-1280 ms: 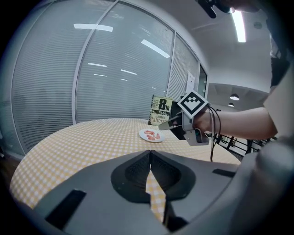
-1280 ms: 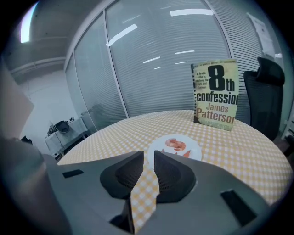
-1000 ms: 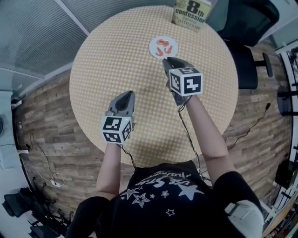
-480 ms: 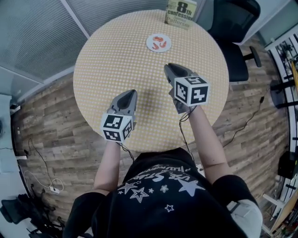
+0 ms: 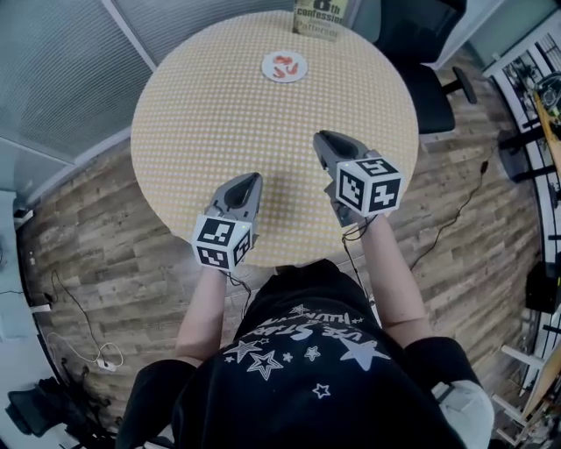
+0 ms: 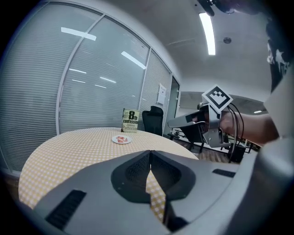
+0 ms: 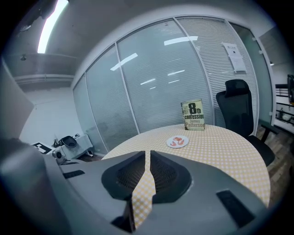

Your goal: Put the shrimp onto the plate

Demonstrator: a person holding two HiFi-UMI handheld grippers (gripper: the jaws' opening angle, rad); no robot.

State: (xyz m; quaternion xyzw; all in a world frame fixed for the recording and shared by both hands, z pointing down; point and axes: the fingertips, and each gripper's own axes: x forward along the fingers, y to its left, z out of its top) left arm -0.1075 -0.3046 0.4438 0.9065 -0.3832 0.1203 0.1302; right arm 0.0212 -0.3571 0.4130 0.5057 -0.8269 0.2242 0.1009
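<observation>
Nearest us, our left gripper [image 5: 252,179] hovers above the near part of the round checked table [image 5: 210,105], jaws pressed together with nothing between them. Just to its right, a touch farther out, our right gripper [image 5: 321,138] hovers too, jaws drawn in to a thin slit, only tablecloth showing through. Well beyond both, at the table's far side, we see the small white plate [image 5: 284,67], and the shrimp [image 5: 280,64] lie on it, far from either pair of jaws. Behind the plate a book [image 5: 319,17] stands upright, with a black office chair [image 5: 421,35] to its right.
</observation>
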